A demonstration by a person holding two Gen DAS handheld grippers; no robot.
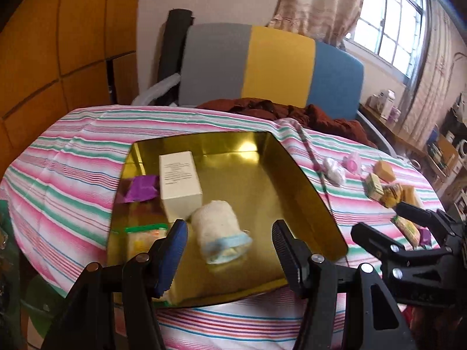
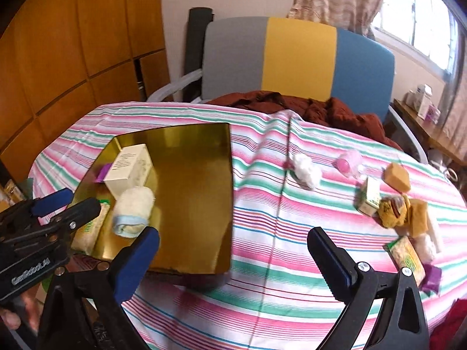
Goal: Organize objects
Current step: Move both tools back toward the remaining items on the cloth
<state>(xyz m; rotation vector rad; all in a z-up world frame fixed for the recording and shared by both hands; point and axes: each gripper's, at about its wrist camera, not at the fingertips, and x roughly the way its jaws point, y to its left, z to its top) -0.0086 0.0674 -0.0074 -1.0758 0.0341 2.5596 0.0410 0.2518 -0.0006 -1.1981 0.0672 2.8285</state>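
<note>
Lying between parted jaws: rolled towel [image 1: 217, 227].

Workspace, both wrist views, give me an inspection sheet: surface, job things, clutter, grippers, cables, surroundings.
Surface: striped cloth over the table.
Job's things: gold tray holds white box, rolled towel, purple wrapper, zip bag. Loose on the cloth to its right: white wad, pink item, small packets.
Clutter: brown garment at the far edge.
Grippers: left gripper open over the tray; right gripper open, empty.
Cables: nothing seen.
Surroundings: striped chair, wooden cabinets, window.
</note>
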